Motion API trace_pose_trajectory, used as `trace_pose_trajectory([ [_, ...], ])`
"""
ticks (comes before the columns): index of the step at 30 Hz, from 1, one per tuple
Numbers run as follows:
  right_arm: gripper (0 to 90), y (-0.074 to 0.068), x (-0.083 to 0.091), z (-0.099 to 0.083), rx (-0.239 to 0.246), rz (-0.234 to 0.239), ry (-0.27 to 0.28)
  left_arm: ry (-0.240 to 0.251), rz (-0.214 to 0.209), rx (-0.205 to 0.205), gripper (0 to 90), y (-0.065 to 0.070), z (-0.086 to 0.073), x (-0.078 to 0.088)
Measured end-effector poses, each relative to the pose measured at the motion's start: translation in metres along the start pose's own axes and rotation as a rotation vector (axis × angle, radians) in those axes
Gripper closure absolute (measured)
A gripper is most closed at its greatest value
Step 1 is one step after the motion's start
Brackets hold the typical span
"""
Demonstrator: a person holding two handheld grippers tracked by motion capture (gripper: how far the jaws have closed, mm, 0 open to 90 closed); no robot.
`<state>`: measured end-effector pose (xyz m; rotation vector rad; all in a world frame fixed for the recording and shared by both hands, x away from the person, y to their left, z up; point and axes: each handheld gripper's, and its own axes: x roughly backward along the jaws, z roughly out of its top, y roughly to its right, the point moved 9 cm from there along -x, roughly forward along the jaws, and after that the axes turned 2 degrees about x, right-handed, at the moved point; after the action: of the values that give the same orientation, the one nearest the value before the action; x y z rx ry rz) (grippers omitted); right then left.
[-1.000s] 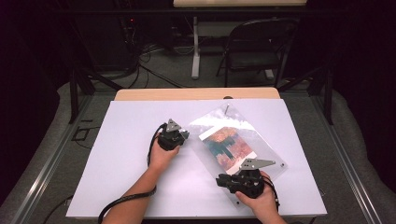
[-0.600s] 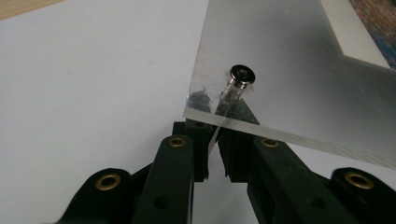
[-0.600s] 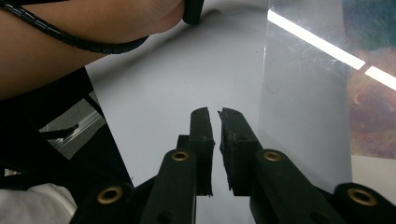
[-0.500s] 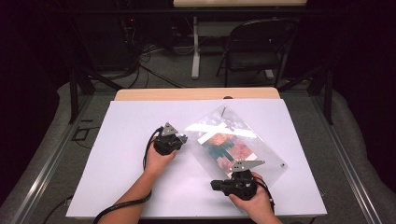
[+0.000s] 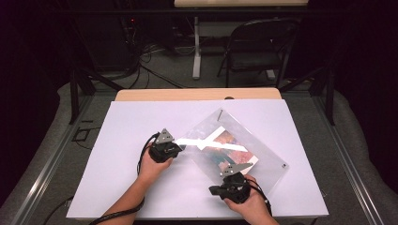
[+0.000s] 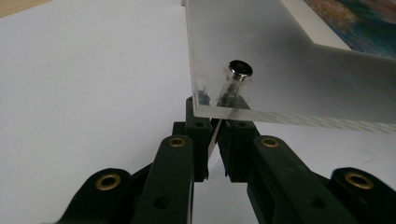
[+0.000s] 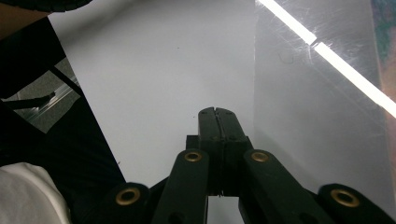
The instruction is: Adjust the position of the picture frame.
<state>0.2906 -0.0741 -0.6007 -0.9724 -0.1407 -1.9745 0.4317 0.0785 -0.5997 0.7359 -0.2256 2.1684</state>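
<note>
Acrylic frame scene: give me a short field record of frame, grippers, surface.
frame: clear acrylic frame with a picture inside, lying askew on the white table
stud: metal stud at the frame's near corner
left hand-held gripper: jaws nearly shut on a thin clear sheet at that corner
right hand-held gripper: jaws just closed, nothing between them, over the table beside the frame's edge
background: folding chair beyond the table

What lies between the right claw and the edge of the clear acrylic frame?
Just bare white table. In the right gripper view the shut right claw sits beside the acrylic frame, nothing between.
</note>
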Motion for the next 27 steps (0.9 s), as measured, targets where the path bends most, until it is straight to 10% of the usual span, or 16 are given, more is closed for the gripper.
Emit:
trace_pose_trajectory([
  [10,90.0,0.008,0.008,0.004,-0.02,0.006,0.016,0.017,-0.012,-0.023,83.1,0.008,-0.002,0.013],
  [21,90.0,0.053,0.028,0.013,-0.169,0.044,0.053,0.03,-0.041,-0.037,84.8,0.028,-0.006,0.026],
  [27,90.0,0.062,0.018,0.025,-0.148,0.021,0.031,0.048,-0.072,-0.033,85.1,0.038,-0.005,0.03],
])
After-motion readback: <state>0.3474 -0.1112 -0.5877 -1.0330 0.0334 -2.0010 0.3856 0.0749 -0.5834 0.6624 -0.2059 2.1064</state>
